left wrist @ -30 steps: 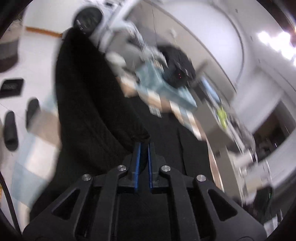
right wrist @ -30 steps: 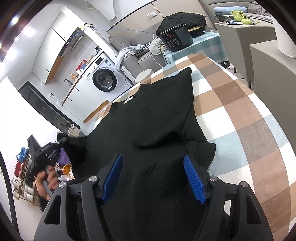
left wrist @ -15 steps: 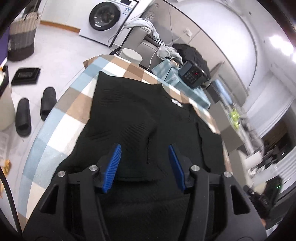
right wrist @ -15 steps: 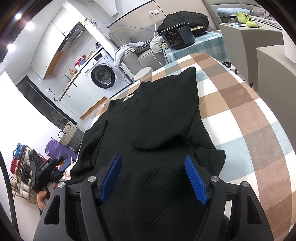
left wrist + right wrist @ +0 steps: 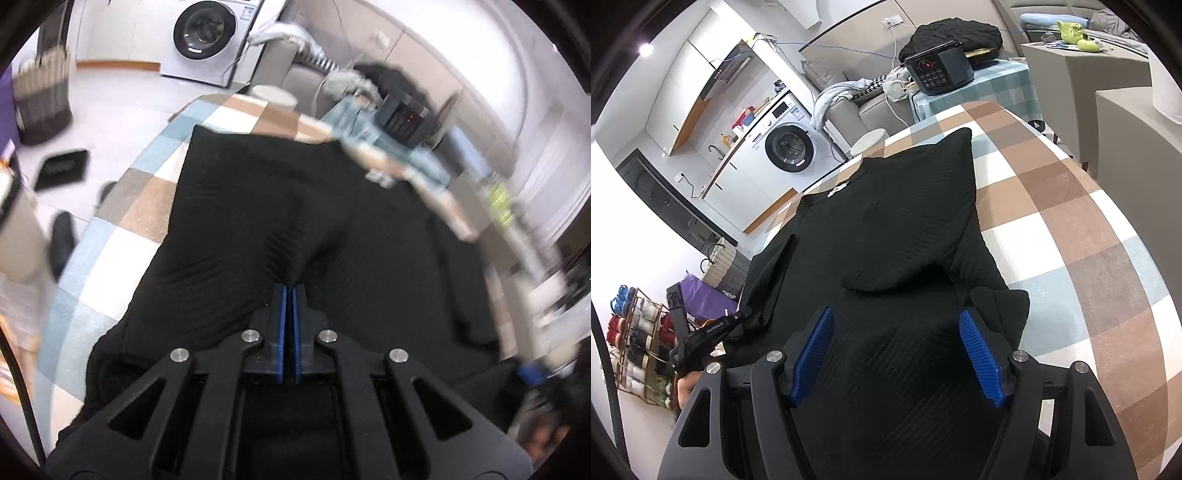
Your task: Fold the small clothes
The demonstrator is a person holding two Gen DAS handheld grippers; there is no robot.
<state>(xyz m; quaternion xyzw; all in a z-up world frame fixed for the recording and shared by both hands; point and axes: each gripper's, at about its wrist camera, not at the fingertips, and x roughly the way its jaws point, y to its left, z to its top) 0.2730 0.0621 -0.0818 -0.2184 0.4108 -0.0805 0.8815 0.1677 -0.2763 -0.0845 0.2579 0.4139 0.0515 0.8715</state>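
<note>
Black top [image 5: 886, 229] lies flat on the checked cloth [image 5: 1071, 229], my left gripper [image 5: 289, 291] pinching its fabric, my right gripper [image 5: 897, 332] spread above its hem.

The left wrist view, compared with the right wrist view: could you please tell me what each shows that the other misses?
Only the left wrist view: the left gripper shut on a pucker of the black top, and a dark slipper on the floor. Only the right wrist view: the right gripper open over the top, and a shoe rack. Both: the top, the checked tablecloth, the washing machine and the black cooker.
</note>
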